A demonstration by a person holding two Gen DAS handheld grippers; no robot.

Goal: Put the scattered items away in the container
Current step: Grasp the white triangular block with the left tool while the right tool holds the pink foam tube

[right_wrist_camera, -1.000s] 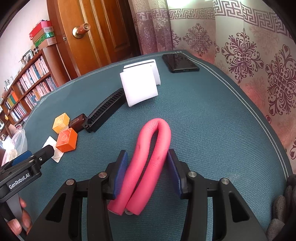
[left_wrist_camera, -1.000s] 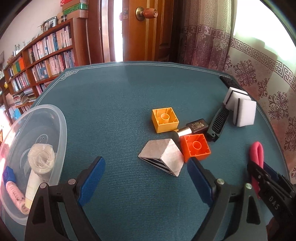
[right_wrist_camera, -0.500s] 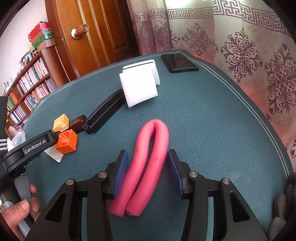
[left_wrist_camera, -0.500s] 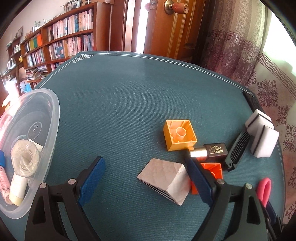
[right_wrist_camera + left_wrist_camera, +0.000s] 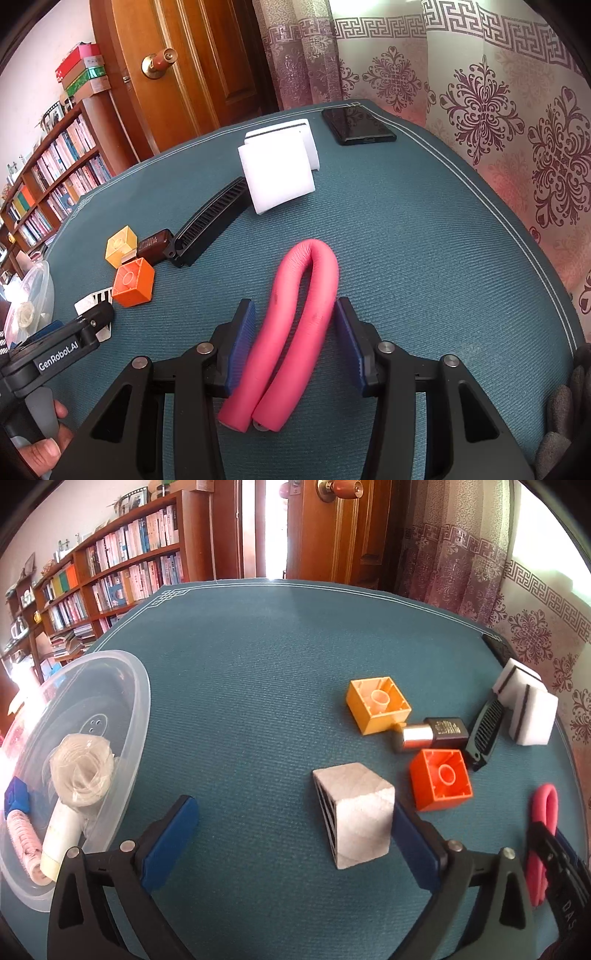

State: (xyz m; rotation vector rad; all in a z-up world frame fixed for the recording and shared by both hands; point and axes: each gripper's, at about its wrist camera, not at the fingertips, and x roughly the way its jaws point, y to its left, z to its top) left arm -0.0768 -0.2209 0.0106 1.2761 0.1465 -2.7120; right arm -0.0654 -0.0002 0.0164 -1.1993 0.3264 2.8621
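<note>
A grey wedge-shaped block (image 5: 352,816) with a slotted end lies between the fingers of my left gripper (image 5: 291,812), close against the right finger. That gripper is open wide. The clear plastic container (image 5: 140,716) sits at the left and holds a white tube, a coil and a few small items. A bent pink foam tube (image 5: 295,332) lies on the teal table between the pads of my right gripper (image 5: 295,339). The jaws are open and straddle the tube, and the right pad (image 5: 349,343) is against it.
An orange brick (image 5: 441,779), a yellow brick (image 5: 378,705), a small dark bottle (image 5: 434,733), a black comb (image 5: 484,731) and two white sponges (image 5: 528,705) cluster at the right. A black phone (image 5: 356,125) lies near the far table edge by the curtain.
My left gripper has moved forward to the grey block, which now lies between its fingers. The right gripper has stayed around the pink tube with the same gap.
</note>
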